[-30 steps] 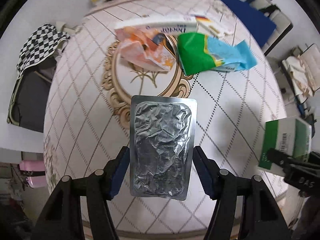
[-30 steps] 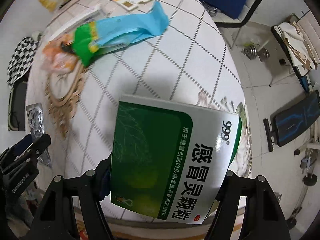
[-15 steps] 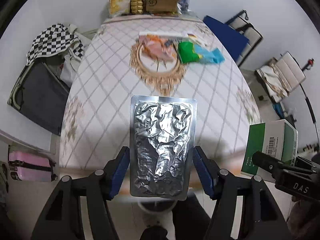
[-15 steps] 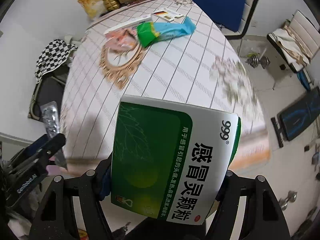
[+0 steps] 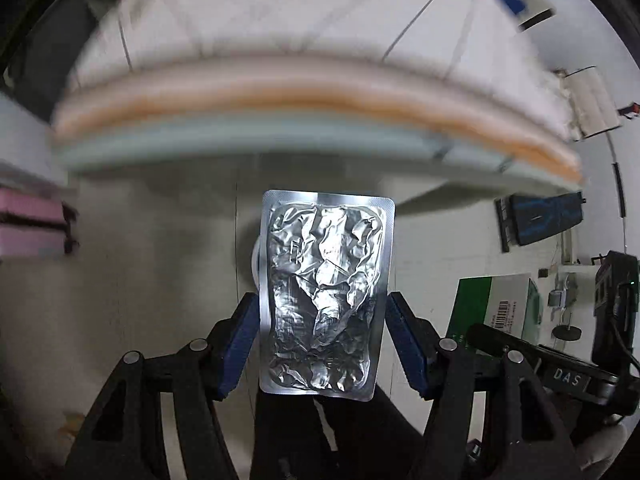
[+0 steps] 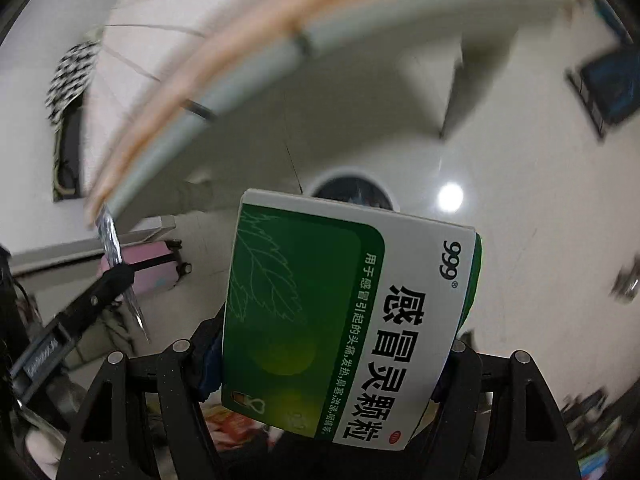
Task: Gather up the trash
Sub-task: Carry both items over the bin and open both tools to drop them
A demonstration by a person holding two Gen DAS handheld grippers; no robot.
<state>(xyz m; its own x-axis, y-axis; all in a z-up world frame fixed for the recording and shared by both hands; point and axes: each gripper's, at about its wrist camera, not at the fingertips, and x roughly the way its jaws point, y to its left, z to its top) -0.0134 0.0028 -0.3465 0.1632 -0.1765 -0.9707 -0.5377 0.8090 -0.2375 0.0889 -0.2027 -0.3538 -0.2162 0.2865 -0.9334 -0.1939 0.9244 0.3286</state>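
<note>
Foil first: the crumpled silver blister sheet point(image 5: 324, 300) is sitting pinched between the blue pads point(image 5: 240, 344) of the left gripper point(image 5: 322, 338), its long sides pressed by both fingers and its rounded top corners sticking out well past the fingertips. Over on the right, the right gripper point(image 6: 334, 354) is clamping the green and white medicine box point(image 6: 348, 316) across its width, the box tilting a little and reaching far forward of the fingers.

Both loads are hanging over pale glossy floor point(image 5: 140, 280), off the table. Just beyond the box's far edge a round dark bin opening point(image 6: 352, 190) with a light rim is showing, partly hidden by the box; in the left view the foil sheet is covering something round and pale, too hidden to name.

Farther out, the blurred edge of the table point(image 5: 304, 96) is arcing across the upper part of both views, its orange and pale bands streaking. A pink suitcase point(image 6: 160, 268) is standing on the floor beyond the left gripper, and a black and white checked bag point(image 6: 70, 76) is lying by the table's far side.
</note>
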